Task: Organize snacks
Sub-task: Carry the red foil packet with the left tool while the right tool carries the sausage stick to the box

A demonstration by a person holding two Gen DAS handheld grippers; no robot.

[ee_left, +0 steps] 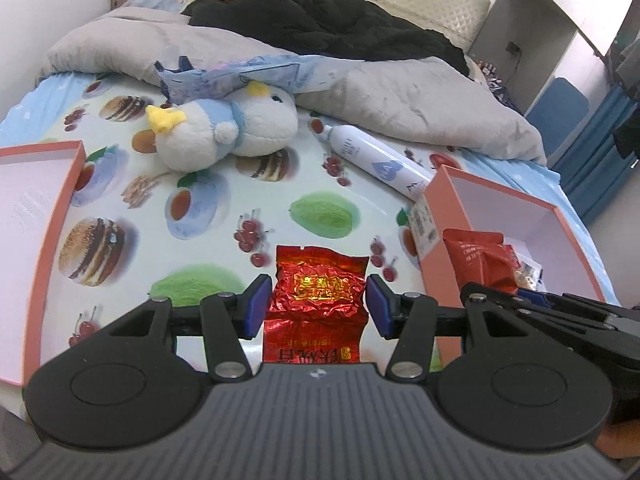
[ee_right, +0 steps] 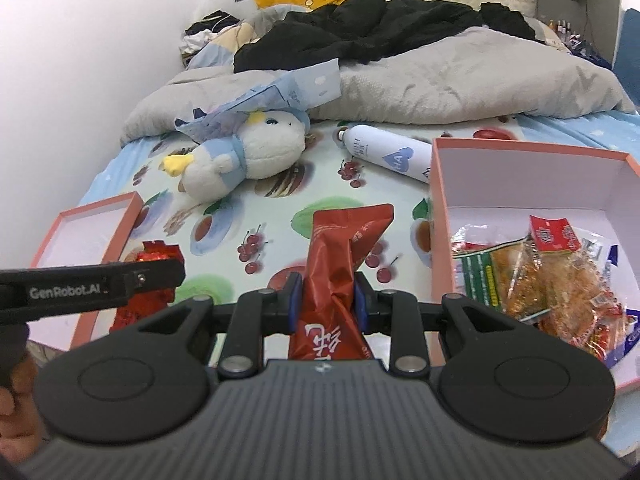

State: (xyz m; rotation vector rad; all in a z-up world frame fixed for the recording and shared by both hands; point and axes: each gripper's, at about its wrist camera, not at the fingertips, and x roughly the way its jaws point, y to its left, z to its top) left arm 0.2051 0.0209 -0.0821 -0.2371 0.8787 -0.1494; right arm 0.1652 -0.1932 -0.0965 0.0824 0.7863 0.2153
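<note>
My left gripper [ee_left: 318, 306] is shut on a crinkled red foil packet [ee_left: 320, 280] with gold print, held above the bedsheet. In the right wrist view one of its fingers [ee_right: 156, 276] crosses the left side, with that foil packet [ee_right: 154, 254] showing behind it. My right gripper [ee_right: 326, 300] is shut on a dark red snack packet [ee_right: 348, 232], which sticks up and forward from the pads. The same packet [ee_left: 480, 260] shows in the left wrist view over the open pink box [ee_left: 440, 216]. That box [ee_right: 438, 200] holds several wrapped snacks [ee_right: 540, 280].
A second shallow pink box or lid [ee_right: 120, 224] lies at the left. On the fruit-print sheet lie a plush bird [ee_left: 232, 128] and a white spray bottle [ee_left: 380, 160]. Behind them a grey blanket [ee_left: 420, 100] and black clothing [ee_left: 340, 20] are heaped.
</note>
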